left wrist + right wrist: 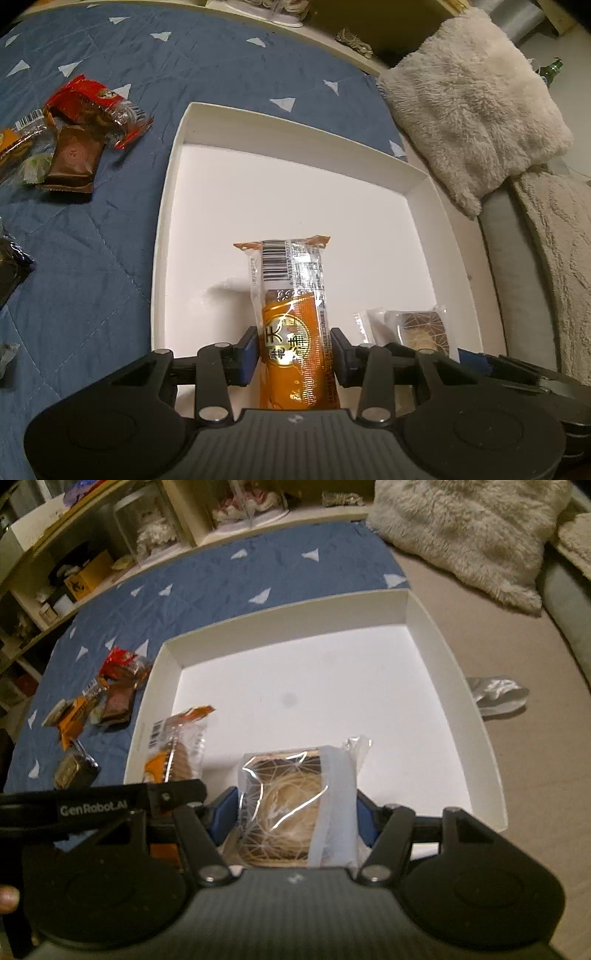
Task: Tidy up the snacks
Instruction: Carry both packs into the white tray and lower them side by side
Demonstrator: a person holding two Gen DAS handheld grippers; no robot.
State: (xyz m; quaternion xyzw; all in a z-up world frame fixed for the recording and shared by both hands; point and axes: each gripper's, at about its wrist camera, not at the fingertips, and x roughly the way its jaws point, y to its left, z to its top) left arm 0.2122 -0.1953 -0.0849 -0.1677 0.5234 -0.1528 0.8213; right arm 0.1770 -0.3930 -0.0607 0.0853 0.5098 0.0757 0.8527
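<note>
My left gripper (293,356) is shut on a long orange snack packet (293,325) with a barcode end, held over the near part of the white box (173,206). My right gripper (297,812) is shut on a clear-wrapped brown and cream pastry pack (284,805), also above the box's (461,686) near edge. The right view shows the orange packet (173,749) and the left gripper's black frame at the left. The left view shows the pastry pack (417,328) low at the right.
A pile of loose wrapped snacks (74,147) lies on the blue quilt (221,66) left of the box, also seen as the snack pile (99,709). A fluffy cream cushion (472,110) sits to the right. Shelves (74,565) stand behind. A crumpled white wrapper (498,696) lies right of the box.
</note>
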